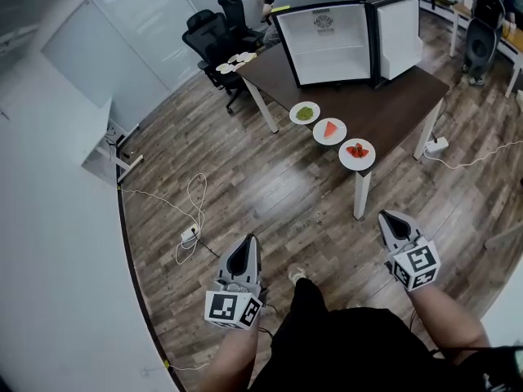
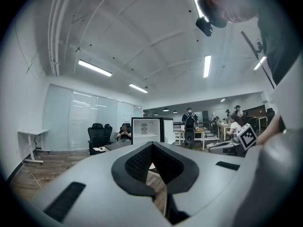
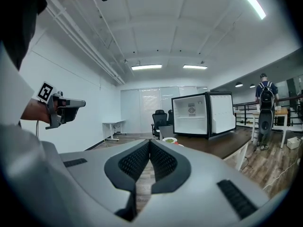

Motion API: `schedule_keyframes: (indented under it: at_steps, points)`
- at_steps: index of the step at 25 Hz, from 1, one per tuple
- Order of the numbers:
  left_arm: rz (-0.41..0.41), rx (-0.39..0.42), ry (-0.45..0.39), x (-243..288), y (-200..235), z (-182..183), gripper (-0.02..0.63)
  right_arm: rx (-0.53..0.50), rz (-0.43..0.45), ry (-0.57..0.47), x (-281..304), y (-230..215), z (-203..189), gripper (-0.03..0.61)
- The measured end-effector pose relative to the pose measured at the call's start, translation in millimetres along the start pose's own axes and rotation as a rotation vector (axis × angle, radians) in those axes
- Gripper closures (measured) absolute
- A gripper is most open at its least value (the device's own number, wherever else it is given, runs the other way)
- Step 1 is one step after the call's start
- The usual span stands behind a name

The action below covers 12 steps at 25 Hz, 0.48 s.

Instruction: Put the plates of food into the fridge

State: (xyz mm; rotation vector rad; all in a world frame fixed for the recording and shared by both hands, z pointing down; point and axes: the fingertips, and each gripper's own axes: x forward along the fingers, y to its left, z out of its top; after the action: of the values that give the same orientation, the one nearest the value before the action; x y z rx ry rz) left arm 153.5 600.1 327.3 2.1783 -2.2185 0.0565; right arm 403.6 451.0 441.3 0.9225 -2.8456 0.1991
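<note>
Left gripper (image 1: pixel 248 242) and right gripper (image 1: pixel 387 216), both pressed together and empty, are well short of the far table (image 1: pixel 409 96): approach step, next spread jaws on the strawberry plate (image 1: pixel 357 153) for the open fridge (image 1: pixel 331 39).

No words or numbers can be read anywhere. The fridge (image 1: pixel 331 43) has a round printed emblem (image 1: pixel 324 21) on its inner back wall, too small to make out. The cube (image 1: pixel 233 307) on the left gripper (image 1: pixel 249 240) and the one on the right gripper (image 1: pixel 384 216) show only black-and-white square patterns.
</note>
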Motion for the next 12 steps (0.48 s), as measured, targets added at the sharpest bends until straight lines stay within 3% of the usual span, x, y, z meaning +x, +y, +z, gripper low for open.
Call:
schedule_keyframes:
  at_steps: [5, 12]
  points:
    - [-0.039, 0.025, -0.035, 28.6, 31.1, 4.2, 0.609, 0.044, -0.054, 0.011, 35.5, -10.3, -5.4, 0.574]
    - [-0.084, 0.000, -0.041, 88.0, 105.4, 5.2, 0.609, 0.037, -0.103, 0.035, 106.2, -9.9, 9.3, 0.574]
